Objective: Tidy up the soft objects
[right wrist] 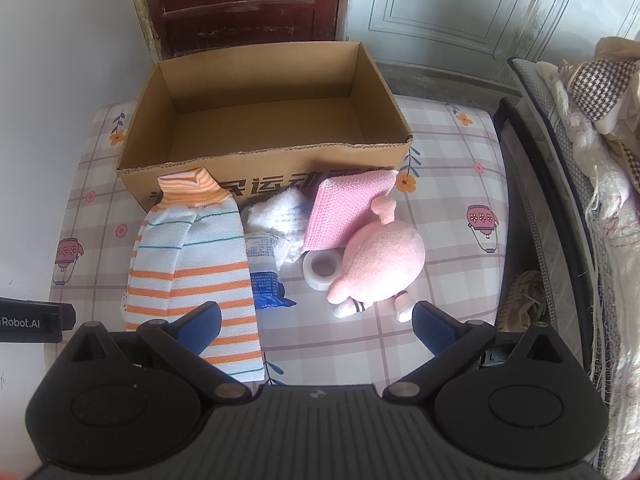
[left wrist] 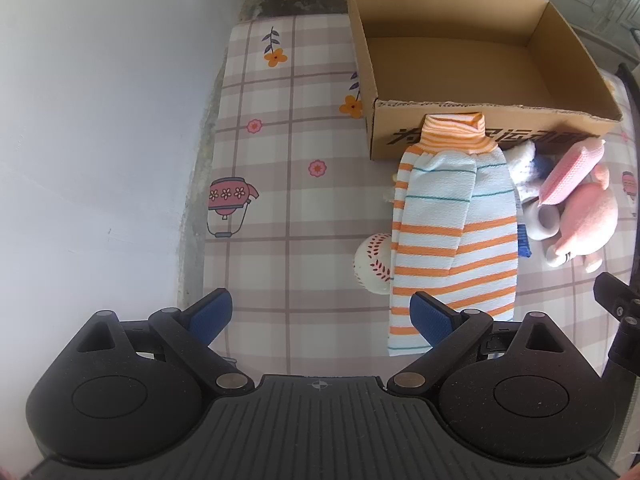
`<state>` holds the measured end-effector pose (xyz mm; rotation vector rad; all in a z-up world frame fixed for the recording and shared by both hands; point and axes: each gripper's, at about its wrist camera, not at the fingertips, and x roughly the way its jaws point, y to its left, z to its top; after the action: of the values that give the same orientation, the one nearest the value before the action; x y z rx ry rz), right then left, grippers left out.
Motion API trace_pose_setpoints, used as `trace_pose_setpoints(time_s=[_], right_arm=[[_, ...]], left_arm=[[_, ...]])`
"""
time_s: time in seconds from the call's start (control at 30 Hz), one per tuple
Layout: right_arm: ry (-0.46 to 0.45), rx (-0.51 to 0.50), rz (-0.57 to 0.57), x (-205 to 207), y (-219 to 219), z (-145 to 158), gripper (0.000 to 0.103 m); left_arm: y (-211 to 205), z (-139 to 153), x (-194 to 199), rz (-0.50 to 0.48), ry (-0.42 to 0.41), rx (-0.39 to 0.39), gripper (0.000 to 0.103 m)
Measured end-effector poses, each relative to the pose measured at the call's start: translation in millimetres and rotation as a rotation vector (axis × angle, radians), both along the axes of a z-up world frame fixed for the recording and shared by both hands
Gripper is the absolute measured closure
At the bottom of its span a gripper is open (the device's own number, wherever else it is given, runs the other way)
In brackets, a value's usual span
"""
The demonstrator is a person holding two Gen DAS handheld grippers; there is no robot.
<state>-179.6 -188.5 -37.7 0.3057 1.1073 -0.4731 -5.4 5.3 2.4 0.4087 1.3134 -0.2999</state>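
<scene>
Left gripper [left wrist: 322,316]: sitting at the bottom of the left wrist frame with its blue-padded fingers [left wrist: 210,314] spread wide and gripping nothing; the right pad is overlapping the lower end of the striped cloth in the picture — whether it is touching, I cannot tell.

Right gripper [right wrist: 316,322]: filling the bottom of the right wrist frame, fingers likewise standing wide apart and holding nothing; the plush's feet are showing just above its right pad.

Striped cloth [right wrist: 192,272]: lying flat on the checked tablecloth [right wrist: 452,248] at centre-left of the right wrist frame; its orange-ribbed cuff is leaning against the box front.

Baseball [left wrist: 372,264]: peeking out from the cloth's left edge, centre of the left wrist frame.

Blue packet [right wrist: 266,284]: lying just right of the cloth, partly tucked under it.

Tape roll [right wrist: 322,270]: resting between the packet and the plush.

Pink plush [right wrist: 384,264]: lying right of centre, feet toward the camera.

Pink sponge cloth [right wrist: 344,212]: propped against the box — touching the plush.

White fluffy cloth [right wrist: 276,212]: bunched between the striped cloth and the sponge cloth.

Cardboard box [right wrist: 256,80]: standing open at upper centre; nothing is showing inside.
</scene>
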Motion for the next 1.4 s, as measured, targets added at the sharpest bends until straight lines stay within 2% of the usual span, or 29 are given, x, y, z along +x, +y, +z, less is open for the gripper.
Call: trace_pose_setpoints(time_s=[0.67, 0.83, 1.0, 1.07, 1.17, 1.3, 1.4], right_arm=[[-0.016, 0.01, 0.009, 5.6, -4.0, -1.9, 0.0], [-0.054, 0.047, 0.031, 3.6, -11.2, -3.8, 0.003], [-0.112, 0.138, 0.059, 9.1, -25.4, -15.1, 0.014], [-0.128, 0.203, 0.076, 15.3, -32.6, -24.2, 0.027], [-0.152, 0.31, 0.105, 29.0, -40.5, -39.7, 0.032], [-0.187, 0.404, 0.168, 49.0, -42.7, -57.3, 0.04], [-0.184, 0.458, 0.206, 63.8, -42.8, -72.0, 0.051]], left_arm=[[4.7, -4.0, 3.0, 0.009, -0.005, 0.009, 0.008], [4.1, -4.1, 2.3, 0.011, 0.0, -0.023, 0.012], [-0.1, -11.5, 2.6, -0.006, 0.024, -0.086, 0.021], [-1.9, -18.1, 3.4, 0.001, 0.051, -0.116, 0.027], [-7.4, -27.7, 5.9, -0.004, 0.071, -0.15, 0.034], [-15.3, -43.5, 14.5, -0.018, 0.114, -0.183, 0.045], [-21.0, -52.9, 20.3, -0.039, 0.14, -0.211, 0.053]])
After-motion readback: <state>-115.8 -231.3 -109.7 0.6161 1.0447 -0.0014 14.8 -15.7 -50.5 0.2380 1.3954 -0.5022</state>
